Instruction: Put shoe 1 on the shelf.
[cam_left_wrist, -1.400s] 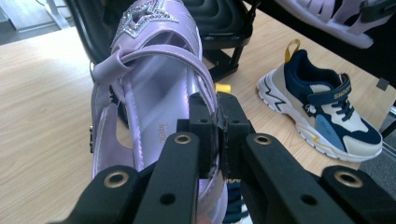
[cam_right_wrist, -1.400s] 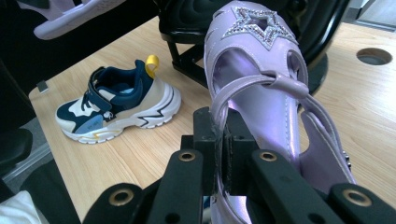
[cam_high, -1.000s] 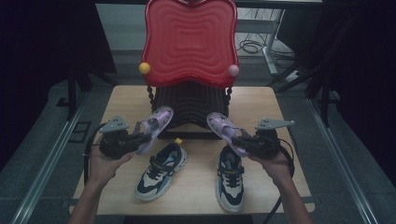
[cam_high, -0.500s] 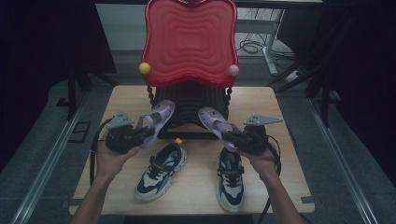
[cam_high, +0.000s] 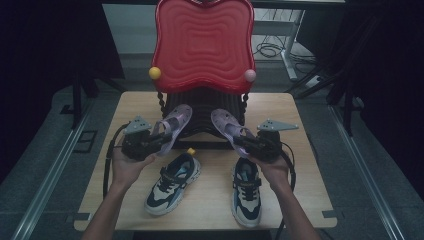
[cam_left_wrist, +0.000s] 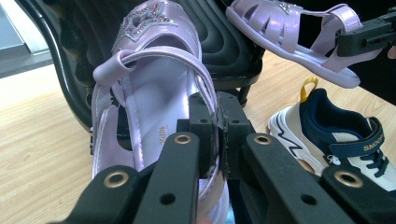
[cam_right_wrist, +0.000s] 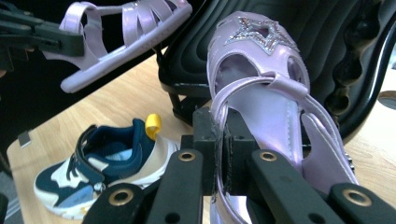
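**A sandal in each gripper, above the sneakers**

The left gripper (cam_high: 150, 142) is clamped on the heel strap of the left sandal (cam_high: 172, 125), centre-left of the high view. The right gripper (cam_high: 247, 142) pinches the right sandal (cam_high: 227, 125) likewise, centre-right. Both sandals are held off the table (cam_high: 310, 195), toes toward the red chair (cam_high: 202, 45). Two sneakers (cam_high: 172, 182) lie below.

In the left gripper view the heel of the left sandal (cam_left_wrist: 154, 135) is hidden behind the black jaws and cut off by the bottom edge, the sneaker (cam_left_wrist: 336, 140) runs off the right edge, and the chair (cam_high: 202, 45) loses its top in the high view.
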